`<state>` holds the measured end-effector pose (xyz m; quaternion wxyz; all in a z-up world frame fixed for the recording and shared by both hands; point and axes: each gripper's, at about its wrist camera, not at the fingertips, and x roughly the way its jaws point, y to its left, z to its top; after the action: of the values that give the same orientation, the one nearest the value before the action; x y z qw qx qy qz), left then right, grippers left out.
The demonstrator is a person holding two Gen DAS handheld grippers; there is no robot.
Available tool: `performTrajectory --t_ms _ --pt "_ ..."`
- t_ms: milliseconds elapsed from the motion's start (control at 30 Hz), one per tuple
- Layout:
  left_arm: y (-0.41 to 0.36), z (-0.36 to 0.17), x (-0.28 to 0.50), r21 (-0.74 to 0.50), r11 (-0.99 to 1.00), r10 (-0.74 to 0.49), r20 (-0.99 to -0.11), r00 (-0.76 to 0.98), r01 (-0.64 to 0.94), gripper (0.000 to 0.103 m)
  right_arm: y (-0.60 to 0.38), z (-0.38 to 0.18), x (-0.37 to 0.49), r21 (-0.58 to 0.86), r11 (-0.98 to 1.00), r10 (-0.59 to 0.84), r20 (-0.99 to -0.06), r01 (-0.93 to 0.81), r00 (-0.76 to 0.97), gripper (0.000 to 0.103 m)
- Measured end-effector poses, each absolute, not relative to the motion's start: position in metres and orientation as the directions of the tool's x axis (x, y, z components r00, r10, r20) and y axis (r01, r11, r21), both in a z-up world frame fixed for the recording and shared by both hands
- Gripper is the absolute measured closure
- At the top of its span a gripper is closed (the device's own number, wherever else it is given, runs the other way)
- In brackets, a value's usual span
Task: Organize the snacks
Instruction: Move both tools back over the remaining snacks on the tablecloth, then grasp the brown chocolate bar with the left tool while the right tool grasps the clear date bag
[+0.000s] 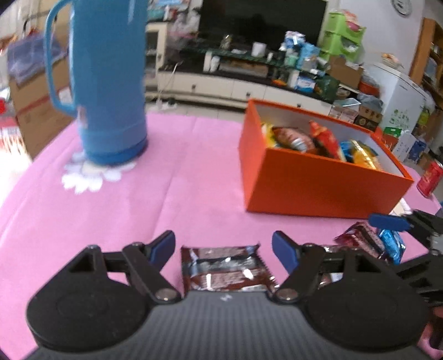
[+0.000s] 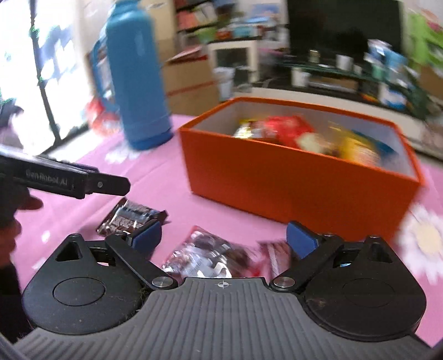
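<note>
My table (image 1: 193,171) wears a pink cloth, and behind it the room is crowded: a dark TV (image 1: 263,22) over a low white cabinet (image 1: 235,85), green drawers (image 1: 343,36) and cardboard boxes. A tall blue flask (image 1: 110,83) stands on a white flower mat at the far left. To its right sits the open orange box (image 1: 318,182), already holding several bright snack packs (image 1: 318,141). A red can (image 1: 429,177) lies beyond the box's right end.

My left tongs (image 1: 223,246) stand open low over the cloth, with a brown wafer pack (image 1: 224,268) lying flat between the blue tips; neither pad touches it. My right tongs (image 2: 223,238) are open too, wide, and a clear-and-brown snack pack (image 2: 205,257) lies between them on the cloth, untouched. Just right of it is a red pack (image 2: 274,257), blurred. From the left wrist view a blue pack (image 1: 391,243) shows beside these, near the right tongs' tip.
</note>
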<state>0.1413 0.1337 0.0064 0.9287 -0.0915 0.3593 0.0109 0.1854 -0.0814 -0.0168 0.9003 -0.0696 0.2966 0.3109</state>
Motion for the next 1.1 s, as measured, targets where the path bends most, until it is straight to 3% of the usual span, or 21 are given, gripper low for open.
performTrajectory --t_ms 233,500,667,900,1100 --pt "0.154 0.005 0.144 -0.195 0.971 -0.032 -0.680 0.733 -0.138 0.027 -0.056 -0.050 0.217 0.220 0.765 0.567 -0.675 -0.605 0.471 0.021" --pt "0.152 -0.003 0.144 -0.184 0.976 -0.046 -0.704 0.709 -0.120 0.027 -0.081 -0.050 0.152 0.287 0.753 0.585 -0.705 -0.592 0.401 0.020" --pt "0.135 -0.013 0.153 -0.188 0.976 -0.063 -0.735 0.675 -0.113 0.027 -0.085 -0.037 0.136 0.151 0.796 0.516 -0.676 -0.586 0.527 0.019" --pt "0.124 -0.010 0.185 -0.066 0.998 -0.033 -0.722 0.691 -0.021 0.027 -0.089 -0.039 0.149 0.193 0.788 0.537 -0.678 -0.584 0.501 0.019" --pt "0.131 -0.033 0.214 -0.233 0.969 -0.235 -0.775 0.586 0.080 0.027 -0.098 -0.040 0.148 0.220 0.799 0.538 -0.676 -0.559 0.503 0.019"
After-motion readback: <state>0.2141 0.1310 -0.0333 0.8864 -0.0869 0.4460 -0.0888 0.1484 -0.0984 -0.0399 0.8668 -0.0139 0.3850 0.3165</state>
